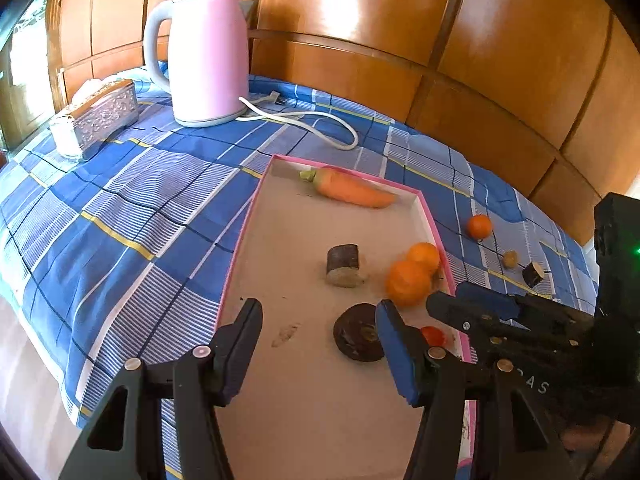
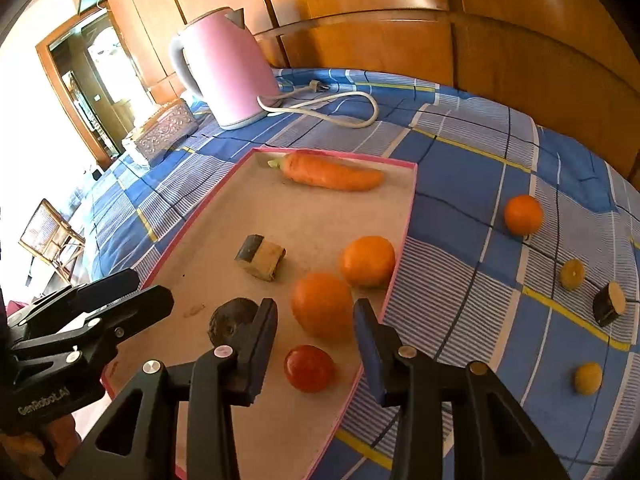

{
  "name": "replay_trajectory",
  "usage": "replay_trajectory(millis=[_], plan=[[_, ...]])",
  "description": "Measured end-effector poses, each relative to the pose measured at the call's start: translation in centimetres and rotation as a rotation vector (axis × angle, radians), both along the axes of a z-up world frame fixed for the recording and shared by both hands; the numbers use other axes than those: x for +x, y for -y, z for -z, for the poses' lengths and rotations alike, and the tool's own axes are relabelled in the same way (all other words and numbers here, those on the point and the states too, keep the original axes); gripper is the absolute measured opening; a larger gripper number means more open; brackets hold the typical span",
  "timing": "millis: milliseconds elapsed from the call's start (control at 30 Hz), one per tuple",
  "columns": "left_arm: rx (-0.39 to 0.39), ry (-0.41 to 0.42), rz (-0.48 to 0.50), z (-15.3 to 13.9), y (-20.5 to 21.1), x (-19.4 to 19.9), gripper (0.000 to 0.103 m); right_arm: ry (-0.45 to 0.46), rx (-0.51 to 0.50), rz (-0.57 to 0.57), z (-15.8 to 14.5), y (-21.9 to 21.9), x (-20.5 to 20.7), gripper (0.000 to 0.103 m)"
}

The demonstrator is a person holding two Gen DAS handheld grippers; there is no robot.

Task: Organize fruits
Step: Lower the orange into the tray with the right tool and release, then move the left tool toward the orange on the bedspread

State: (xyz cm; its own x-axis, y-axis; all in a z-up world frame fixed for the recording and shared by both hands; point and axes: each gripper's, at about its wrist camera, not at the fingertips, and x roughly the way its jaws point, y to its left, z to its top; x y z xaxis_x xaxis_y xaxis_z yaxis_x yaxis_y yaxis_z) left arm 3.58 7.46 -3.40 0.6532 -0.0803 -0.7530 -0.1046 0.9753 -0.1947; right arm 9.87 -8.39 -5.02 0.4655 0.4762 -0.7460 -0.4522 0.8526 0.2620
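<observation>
The right hand-held gripper [image 2: 315,320] is open with nothing in it, above an orange [image 2: 322,305] in the pink tray [image 2: 404,240]. The left hand-held gripper [image 1: 319,330] is open and empty too, over the tray.

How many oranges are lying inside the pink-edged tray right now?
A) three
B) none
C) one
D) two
D: two oranges lie side by side inside the tray, near its right edge, while a third orange sits outside on the blue cloth.
</observation>
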Motion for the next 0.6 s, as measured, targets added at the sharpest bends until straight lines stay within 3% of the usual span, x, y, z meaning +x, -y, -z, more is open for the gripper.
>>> replay_trajectory(millis=[600], plan=[[0.024,0.013,0.039,-0.7,1.7,-0.7,0.06,0.069,0.001,0.094,-1.6,2.9,-3.2,0.041]])
